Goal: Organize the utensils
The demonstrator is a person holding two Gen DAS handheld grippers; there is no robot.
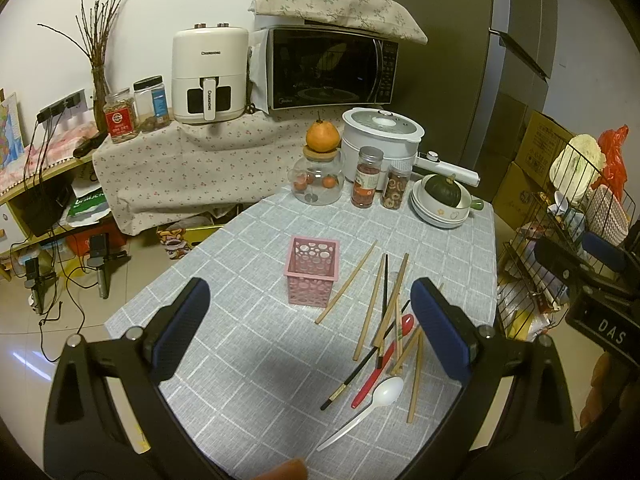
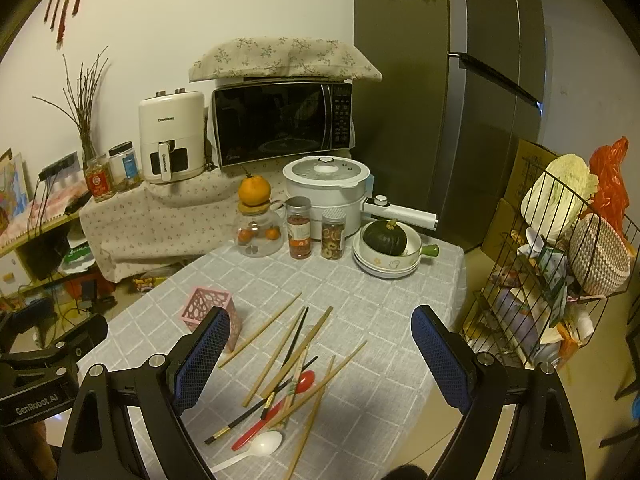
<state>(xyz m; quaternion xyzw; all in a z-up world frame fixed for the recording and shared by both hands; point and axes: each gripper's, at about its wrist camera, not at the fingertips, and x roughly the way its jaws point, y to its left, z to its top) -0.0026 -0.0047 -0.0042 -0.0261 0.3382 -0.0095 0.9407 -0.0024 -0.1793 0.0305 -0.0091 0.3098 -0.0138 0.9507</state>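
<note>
Fingers (image 2: 200, 360) spread, empty | chopsticks (image 2: 280, 356) between, below | pink holder (image 1: 313, 270) beyond

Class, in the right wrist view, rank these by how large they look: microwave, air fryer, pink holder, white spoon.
1. microwave
2. air fryer
3. pink holder and white spoon: unsure; the holder is partly hidden and the spoon lies nearer the camera.

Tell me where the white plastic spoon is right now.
The white plastic spoon lies on the grey checked tablecloth at the near end of the utensil pile, beside the red spoon.
</note>
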